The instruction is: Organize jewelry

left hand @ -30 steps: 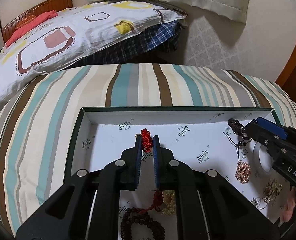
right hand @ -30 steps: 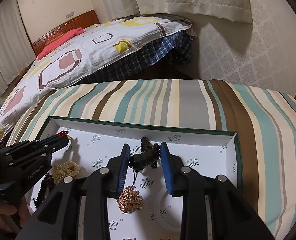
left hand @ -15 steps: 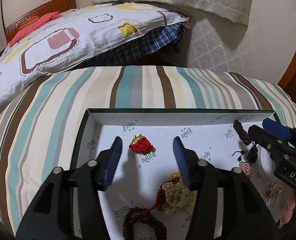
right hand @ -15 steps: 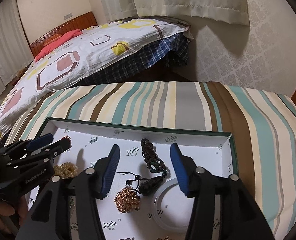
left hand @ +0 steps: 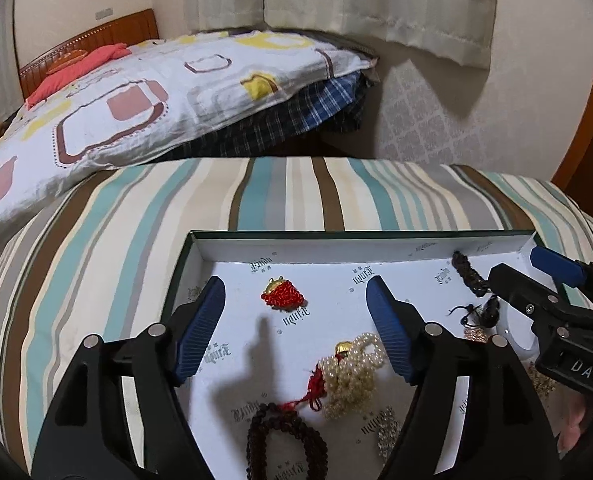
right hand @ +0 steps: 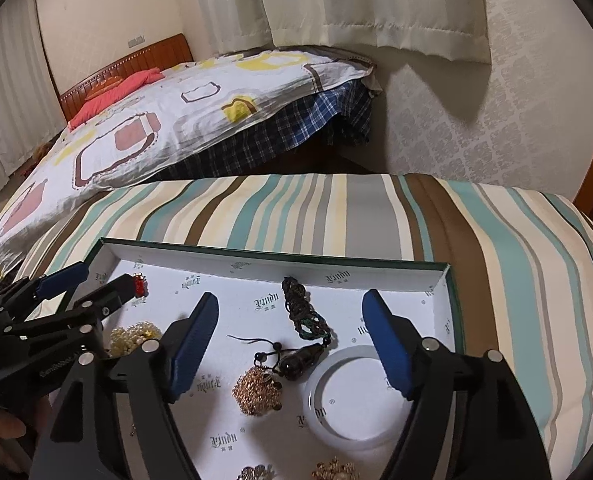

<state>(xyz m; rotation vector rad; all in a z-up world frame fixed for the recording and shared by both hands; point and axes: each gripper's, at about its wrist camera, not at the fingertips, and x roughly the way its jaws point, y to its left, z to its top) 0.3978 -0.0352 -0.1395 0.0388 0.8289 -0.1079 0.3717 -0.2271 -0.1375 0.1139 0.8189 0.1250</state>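
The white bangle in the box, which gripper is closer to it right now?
Right. The right gripper hangs open with the white bangle just below its right-hand side. The left gripper is open across the box, near the red knot charm.

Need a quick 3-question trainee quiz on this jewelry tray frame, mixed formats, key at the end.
1. True or false: the left gripper is shut on the red knot charm.
2. What lies nearest the white bangle? A) dark pendant B) pearl strand C) wooden bead bracelet
3. Fill in: both grippers hover over the ___.

Key: 1 false, it is open; 2 A; 3 box. The right gripper is open too.
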